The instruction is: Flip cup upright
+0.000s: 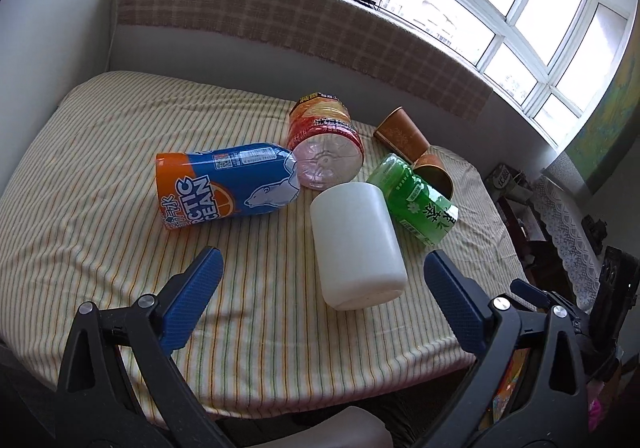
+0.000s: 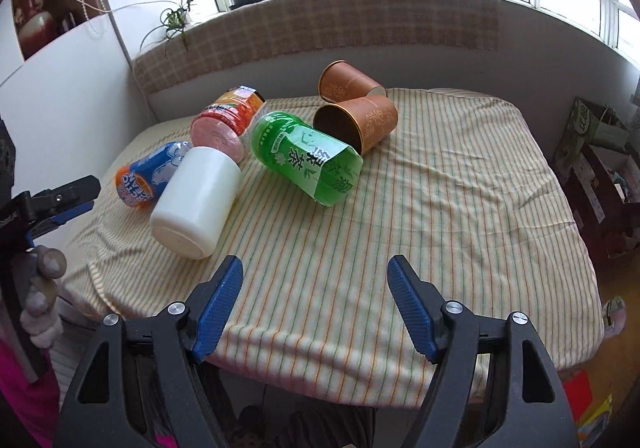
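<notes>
Right now my left gripper [image 1: 324, 276] and right gripper [image 2: 315, 288] both gape wide, empty. White cup [image 1: 357, 246] lies sideways near me; a glancing pinch could roll it into the green bottle [image 1: 414, 197].

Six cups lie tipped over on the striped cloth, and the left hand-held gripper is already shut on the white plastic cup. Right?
Not quite. In the left wrist view the left hand-held gripper is open, fingers either side of the white plastic cup, not touching. Six tipped cups on the striped cloth is right.
</notes>
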Action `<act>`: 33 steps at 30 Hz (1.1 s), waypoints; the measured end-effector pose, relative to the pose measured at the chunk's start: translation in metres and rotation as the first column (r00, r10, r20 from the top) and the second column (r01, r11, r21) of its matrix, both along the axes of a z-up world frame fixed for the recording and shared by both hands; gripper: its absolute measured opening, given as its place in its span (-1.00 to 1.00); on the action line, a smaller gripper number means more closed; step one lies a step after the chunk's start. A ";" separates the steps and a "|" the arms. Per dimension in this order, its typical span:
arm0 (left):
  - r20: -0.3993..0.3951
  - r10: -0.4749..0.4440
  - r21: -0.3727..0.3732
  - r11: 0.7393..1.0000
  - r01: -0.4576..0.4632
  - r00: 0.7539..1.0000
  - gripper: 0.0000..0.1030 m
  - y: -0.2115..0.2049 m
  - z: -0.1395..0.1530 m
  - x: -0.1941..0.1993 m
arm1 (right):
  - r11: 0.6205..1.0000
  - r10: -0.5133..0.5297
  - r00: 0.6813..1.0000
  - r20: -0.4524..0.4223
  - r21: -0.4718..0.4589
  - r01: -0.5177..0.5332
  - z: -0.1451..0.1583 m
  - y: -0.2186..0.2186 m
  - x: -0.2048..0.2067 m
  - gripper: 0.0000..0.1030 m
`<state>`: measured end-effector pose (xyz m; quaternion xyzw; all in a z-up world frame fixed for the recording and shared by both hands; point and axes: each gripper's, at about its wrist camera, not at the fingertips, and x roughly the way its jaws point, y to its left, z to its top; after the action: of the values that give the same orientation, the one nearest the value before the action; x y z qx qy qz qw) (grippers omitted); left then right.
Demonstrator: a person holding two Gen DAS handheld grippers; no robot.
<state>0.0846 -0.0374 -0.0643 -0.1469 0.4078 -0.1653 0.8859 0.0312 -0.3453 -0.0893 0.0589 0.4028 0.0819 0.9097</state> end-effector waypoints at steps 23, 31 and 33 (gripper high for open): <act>-0.362 -0.143 -0.248 0.967 0.053 0.921 0.60 -0.027 -0.065 0.105 | 0.995 -0.096 0.995 0.005 0.029 0.096 -0.005 -0.026 -0.017 0.46; -0.356 -0.157 -0.237 0.969 0.074 0.921 0.47 -0.034 -0.066 0.106 | 0.993 -0.117 0.993 0.000 0.033 0.117 -0.007 -0.032 -0.017 0.46; -0.341 -0.156 -0.221 0.972 0.083 0.927 0.47 -0.037 -0.062 0.104 | 0.992 -0.120 0.993 0.001 0.039 0.120 -0.007 -0.033 -0.018 0.46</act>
<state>0.1887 -0.0748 -0.1264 -0.2385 0.5507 -0.2304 0.7660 0.0137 -0.3786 -0.0959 0.1004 0.3956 0.0350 0.9123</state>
